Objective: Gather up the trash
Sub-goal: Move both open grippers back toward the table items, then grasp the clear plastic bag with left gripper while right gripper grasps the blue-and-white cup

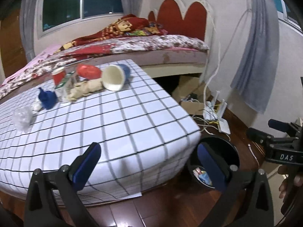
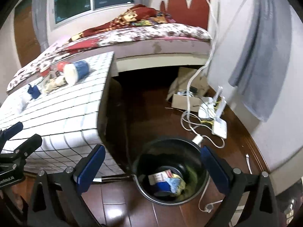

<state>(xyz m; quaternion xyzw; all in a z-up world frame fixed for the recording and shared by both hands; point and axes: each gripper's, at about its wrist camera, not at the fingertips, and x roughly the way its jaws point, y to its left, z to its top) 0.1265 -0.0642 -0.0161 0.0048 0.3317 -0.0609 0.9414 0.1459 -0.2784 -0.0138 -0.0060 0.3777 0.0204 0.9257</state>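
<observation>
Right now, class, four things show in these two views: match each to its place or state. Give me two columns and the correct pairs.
Things:
1. blue-and-white paper cup
2. round black trash bin
3. crumpled clear plastic wad
4. white router with antennas

Places or states:
A. standing on the wooden floor beside the table, wrappers inside
B. on the floor by the wall, among cables
C. lying on its side on the checked tablecloth
D. near the tablecloth's left edge, apart from the pile

Pairs: 1-C, 2-A, 3-D, 4-B
</observation>
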